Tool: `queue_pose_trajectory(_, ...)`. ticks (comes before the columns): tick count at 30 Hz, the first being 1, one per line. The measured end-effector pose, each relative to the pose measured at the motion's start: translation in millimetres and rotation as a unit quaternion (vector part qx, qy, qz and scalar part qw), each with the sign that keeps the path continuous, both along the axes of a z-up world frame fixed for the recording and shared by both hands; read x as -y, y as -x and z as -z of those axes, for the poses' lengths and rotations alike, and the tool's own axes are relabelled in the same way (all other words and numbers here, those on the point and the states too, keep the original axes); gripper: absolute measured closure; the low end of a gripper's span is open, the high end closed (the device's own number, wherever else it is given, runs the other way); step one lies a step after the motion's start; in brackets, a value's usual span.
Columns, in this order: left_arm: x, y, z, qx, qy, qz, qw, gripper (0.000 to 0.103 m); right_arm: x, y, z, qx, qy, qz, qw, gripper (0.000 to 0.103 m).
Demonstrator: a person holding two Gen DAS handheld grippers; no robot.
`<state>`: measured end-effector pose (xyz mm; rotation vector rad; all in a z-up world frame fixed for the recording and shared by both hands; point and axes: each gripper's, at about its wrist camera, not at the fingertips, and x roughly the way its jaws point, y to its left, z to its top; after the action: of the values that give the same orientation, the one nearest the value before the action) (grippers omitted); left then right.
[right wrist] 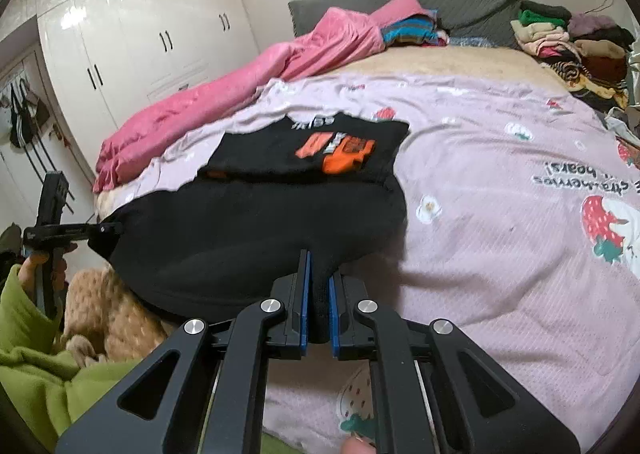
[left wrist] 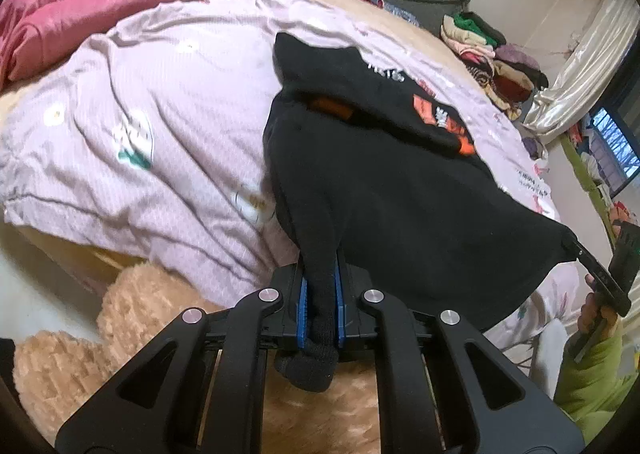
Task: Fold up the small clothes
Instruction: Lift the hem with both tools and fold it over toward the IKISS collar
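Observation:
A small black garment (left wrist: 400, 182) with an orange and white print (left wrist: 440, 118) lies on the lilac sheet (left wrist: 180, 114), partly folded over itself. My left gripper (left wrist: 320, 294) is shut on one near corner of it, the cloth bunched between the blue pads. My right gripper (right wrist: 318, 290) is shut on the other near corner of the garment (right wrist: 260, 222). The near edge is lifted and stretched between both grippers. Each gripper shows in the other's view, the right one in the left wrist view (left wrist: 576, 246) and the left one in the right wrist view (right wrist: 108, 229).
A pink quilt (right wrist: 240, 90) lies along the bed's far left. Piles of folded clothes (right wrist: 572, 42) stand at the headboard and right side. A tan plush toy (left wrist: 120, 318) sits by the bed's near edge. White wardrobes (right wrist: 132, 26) stand on the left.

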<state>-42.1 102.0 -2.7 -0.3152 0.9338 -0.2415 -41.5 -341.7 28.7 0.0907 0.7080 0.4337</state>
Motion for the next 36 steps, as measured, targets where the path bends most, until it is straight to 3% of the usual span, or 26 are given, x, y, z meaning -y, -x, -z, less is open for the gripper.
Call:
queue_pose_trajectory(8,3,-6,-20,0.018,-0.002,0.0,0.9998,0.099,14,-5,-11,0.029,-0.019,0.039,0.999,0.096)
queue_pose_trajectory(36,9,-65,-71,0.075,-0.01,-0.015,0.997,0.099,16,-57,-39,0.077,-0.038,0.083,0.993,0.096)
